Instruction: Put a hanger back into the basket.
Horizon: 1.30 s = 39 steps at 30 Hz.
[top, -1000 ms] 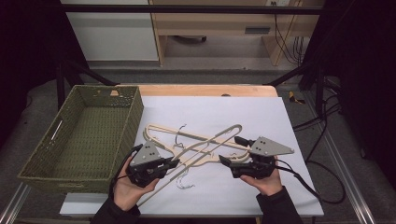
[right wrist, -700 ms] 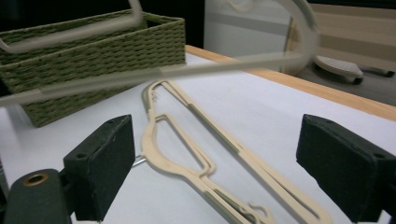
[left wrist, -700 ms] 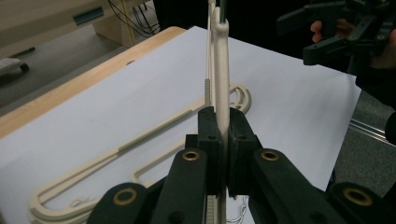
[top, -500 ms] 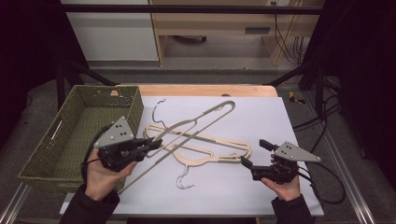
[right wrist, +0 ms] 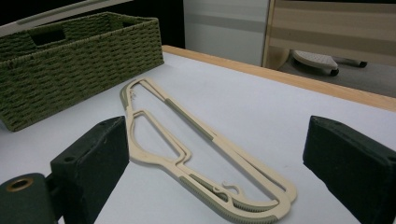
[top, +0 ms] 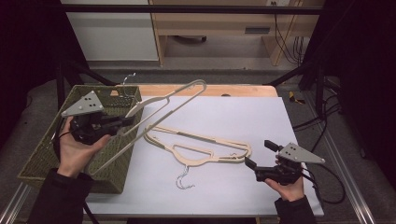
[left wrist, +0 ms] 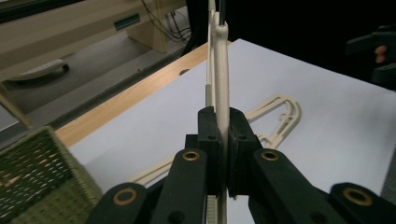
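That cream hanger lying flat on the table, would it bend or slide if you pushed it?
The hanger looks like thin rigid plastic, so it probably stays stiff. Lying flat on the smooth white table, it would likely slide, not roll. Its open frame suggests it is light.

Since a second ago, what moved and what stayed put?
The left gripper, shut on one cream hanger, lifted it off the white sheet and swung it left over the green basket. The right gripper let go, its jaws have just been opening, and it drew back right. The other hanger and the basket stayed put.
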### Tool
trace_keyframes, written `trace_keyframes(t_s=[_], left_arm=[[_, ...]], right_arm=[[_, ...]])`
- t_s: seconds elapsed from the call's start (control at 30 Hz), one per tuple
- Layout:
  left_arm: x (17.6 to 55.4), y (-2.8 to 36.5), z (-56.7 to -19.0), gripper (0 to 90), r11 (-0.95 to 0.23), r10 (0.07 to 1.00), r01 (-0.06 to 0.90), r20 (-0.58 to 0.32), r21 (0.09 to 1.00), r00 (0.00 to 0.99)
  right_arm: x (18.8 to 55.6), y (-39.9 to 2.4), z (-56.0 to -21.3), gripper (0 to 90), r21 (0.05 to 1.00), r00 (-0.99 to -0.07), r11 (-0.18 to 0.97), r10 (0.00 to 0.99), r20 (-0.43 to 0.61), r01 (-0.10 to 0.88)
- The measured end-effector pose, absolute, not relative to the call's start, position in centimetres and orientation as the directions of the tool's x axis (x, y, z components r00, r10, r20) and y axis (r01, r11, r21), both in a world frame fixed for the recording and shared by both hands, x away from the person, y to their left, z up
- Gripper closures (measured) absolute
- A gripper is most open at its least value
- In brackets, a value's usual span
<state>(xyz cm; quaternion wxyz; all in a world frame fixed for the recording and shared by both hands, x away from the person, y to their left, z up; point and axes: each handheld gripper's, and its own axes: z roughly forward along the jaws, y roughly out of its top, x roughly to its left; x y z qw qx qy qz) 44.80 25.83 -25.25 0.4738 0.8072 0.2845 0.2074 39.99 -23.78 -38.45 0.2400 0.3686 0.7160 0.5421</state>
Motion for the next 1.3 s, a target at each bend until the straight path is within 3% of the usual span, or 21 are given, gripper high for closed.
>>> trace_keyframes(t_s=[0.8,1.3], left_arm=[[47.8,36.8,-27.2,86.1,-0.328,0.793,0.351,0.053,0.877,0.607],[48.4,41.0,-28.9,86.1,-0.324,0.837,0.403,0.06,0.856,0.544]], right_arm=[[40.1,-23.9,-38.5,7.6,0.95,-0.605,0.148,0.794,0.052,0.276],[40.2,-23.6,-38.6,7.6,0.948,-0.608,0.153,0.792,0.052,0.28]])
